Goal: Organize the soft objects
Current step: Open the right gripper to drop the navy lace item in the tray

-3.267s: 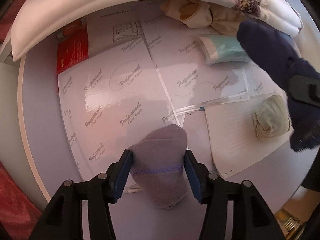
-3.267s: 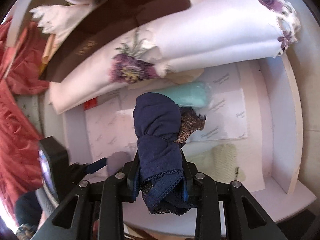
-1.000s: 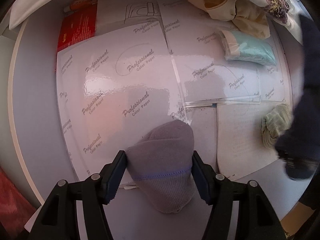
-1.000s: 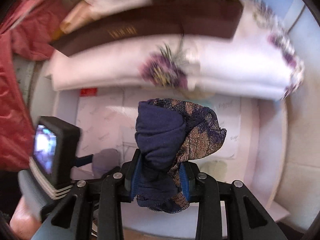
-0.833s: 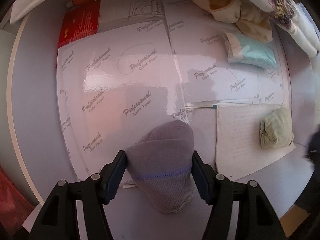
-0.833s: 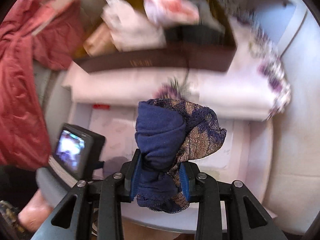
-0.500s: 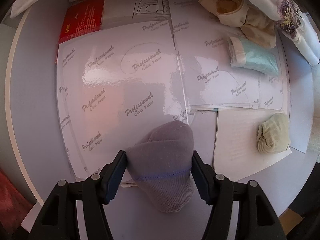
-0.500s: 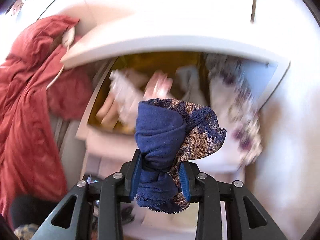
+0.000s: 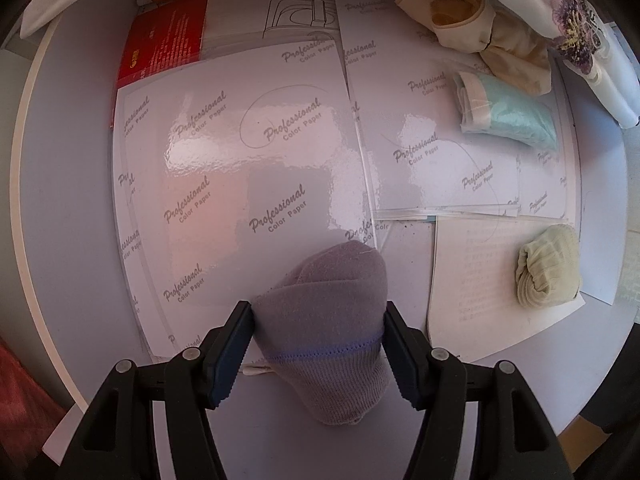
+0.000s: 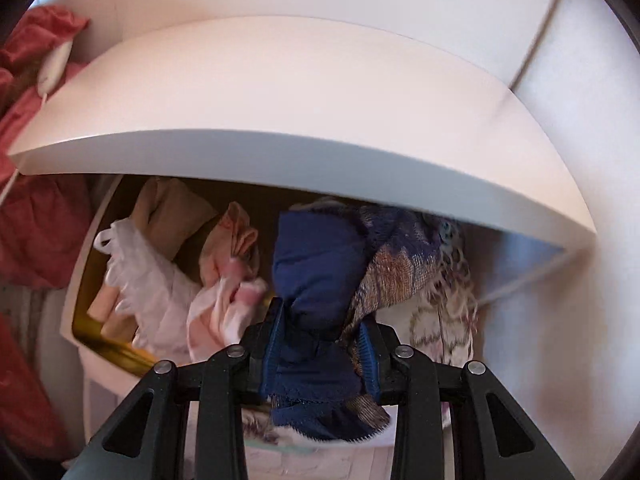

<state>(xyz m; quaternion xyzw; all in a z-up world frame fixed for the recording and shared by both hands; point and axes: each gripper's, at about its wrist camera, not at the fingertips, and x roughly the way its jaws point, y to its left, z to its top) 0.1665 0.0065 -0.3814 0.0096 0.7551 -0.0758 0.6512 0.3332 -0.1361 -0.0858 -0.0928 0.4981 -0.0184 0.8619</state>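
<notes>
L gripper [image 9: 318,322] points straight down, jaws set wide w/ both pads pressed on a grey sock roll [image 9: 326,320]. R gripper [image 10: 320,344] tilts steeply down-fwd, jaws narrow, clamped on a navy lace bundle [image 10: 320,280].

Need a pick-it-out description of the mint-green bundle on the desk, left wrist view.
On the white desk, follow the glossy paper sheets to the far right corner. The mint-green bundle lies there just below a beige bundle. It is the only teal piece, with a white band at its left end.
</notes>
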